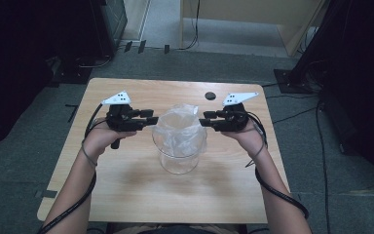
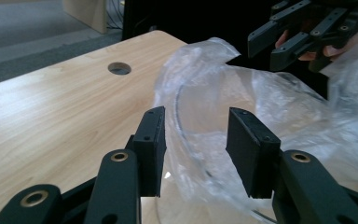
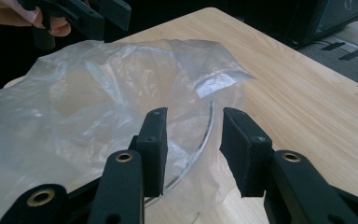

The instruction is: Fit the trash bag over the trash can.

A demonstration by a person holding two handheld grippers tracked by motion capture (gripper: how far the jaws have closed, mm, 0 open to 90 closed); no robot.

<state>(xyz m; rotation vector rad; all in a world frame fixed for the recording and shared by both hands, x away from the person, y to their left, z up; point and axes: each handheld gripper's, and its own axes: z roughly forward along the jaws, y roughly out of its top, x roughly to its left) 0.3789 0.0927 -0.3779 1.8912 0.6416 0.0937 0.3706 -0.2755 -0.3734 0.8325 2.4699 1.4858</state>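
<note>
Clear plastic bag [image 1: 177, 127] sits inside the glass container [image 1: 179, 155] mid-table, its top still crumpled above the rim. Left gripper [image 1: 152, 120] and right gripper [image 1: 203, 119] flank it, jaws apart, gripping nothing. Judged: lining started; cuffing over the rim remains.

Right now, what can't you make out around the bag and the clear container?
- Clear container: the plastic bag covers its inside in the high view, so any contents are hidden.
- Left gripper: jaws straddle the film and the rim; contact with either is too close to call.
- Right gripper: same, its jaws stand apart around the rim and film.
- Container base: cut off by the bottom edge in both gripper views.
</note>
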